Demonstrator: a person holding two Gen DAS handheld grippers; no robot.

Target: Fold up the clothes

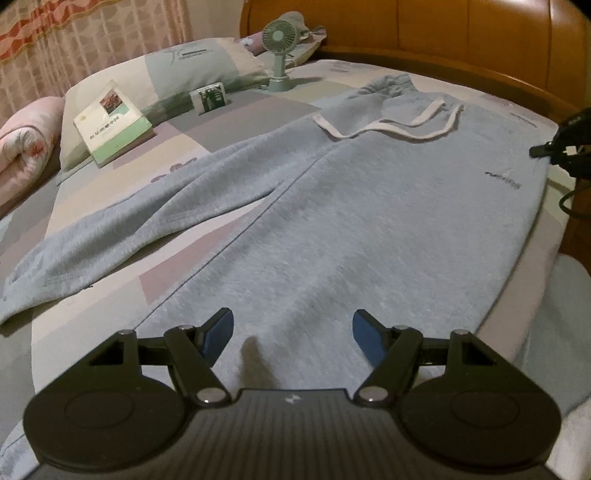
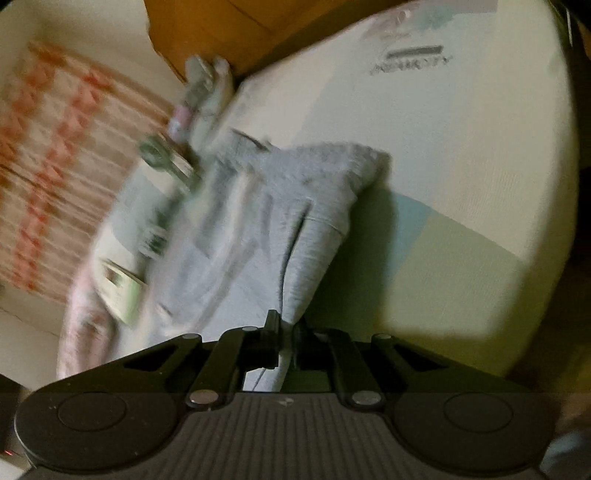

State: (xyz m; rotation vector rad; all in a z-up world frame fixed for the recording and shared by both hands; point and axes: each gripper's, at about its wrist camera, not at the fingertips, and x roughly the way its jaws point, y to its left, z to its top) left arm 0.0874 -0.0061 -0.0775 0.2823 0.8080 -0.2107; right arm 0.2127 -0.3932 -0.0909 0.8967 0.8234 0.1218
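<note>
No text legible: book (image 1: 112,123) cover, sweatpants (image 1: 332,221) logo, bedsheet (image 2: 461,129) print blurred.

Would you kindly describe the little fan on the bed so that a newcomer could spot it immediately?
Start at the wooden headboard and look down to the pillow lying against it. The fan stands upright on the bed sheet just beside that pillow. It is the only pale green, round-headed thing on a stand; the book and small box nearby are flat and rectangular.

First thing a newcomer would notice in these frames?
The light blue sweatpants spread across the bed, white drawstring near the headboard. The right gripper is shut on a lifted fold of them, while the left gripper hangs open over one leg. A small green fan stands by the pillows.
</note>
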